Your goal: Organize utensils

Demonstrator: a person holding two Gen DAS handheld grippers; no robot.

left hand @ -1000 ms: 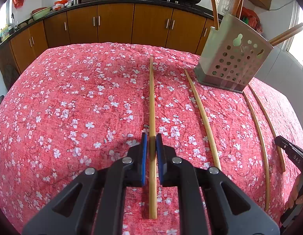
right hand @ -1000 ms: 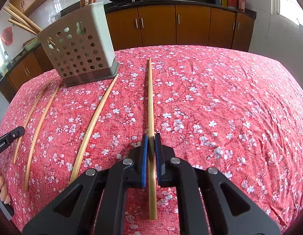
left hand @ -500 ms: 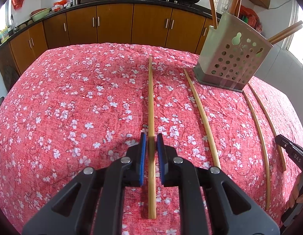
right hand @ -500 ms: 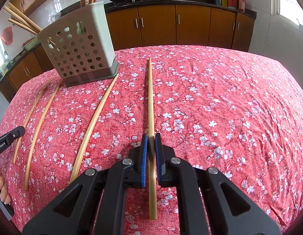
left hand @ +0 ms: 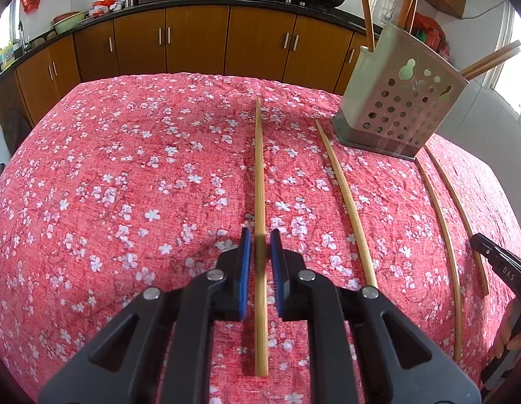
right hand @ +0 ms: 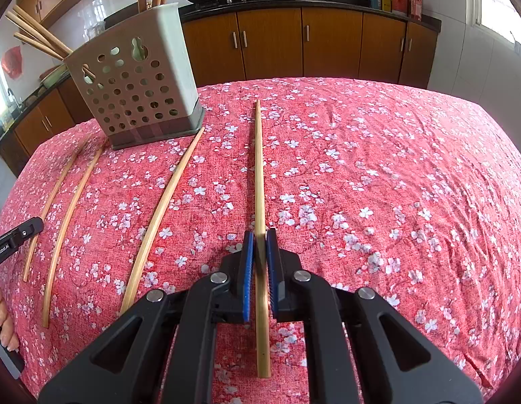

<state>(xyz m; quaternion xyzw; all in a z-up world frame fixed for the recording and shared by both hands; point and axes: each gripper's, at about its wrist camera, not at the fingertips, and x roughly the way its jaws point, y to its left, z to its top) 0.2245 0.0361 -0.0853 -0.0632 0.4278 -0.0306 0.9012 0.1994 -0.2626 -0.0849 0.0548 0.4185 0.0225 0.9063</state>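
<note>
A grey perforated utensil holder [left hand: 400, 101] [right hand: 136, 82] stands on the red floral tablecloth with several wooden chopsticks standing in it. My left gripper [left hand: 259, 240] straddles a bamboo chopstick [left hand: 259, 175] lying on the cloth; its blue pads stand slightly apart from it. My right gripper [right hand: 259, 240] is shut on another bamboo chopstick [right hand: 258, 168] that points away from me. Three more chopsticks lie on the cloth between the two grippers, by the holder [left hand: 344, 198] [right hand: 159, 208].
The table's far edge faces brown kitchen cabinets [left hand: 196, 43] with woks on the counter. In the left wrist view the right gripper's body and a hand [left hand: 502, 269] show at the right edge. In the right wrist view the left gripper's body [right hand: 11, 239] shows at the left edge.
My left gripper's pads have parted a little from the chopstick they were clamping. The right gripper and its chopstick have not moved.
</note>
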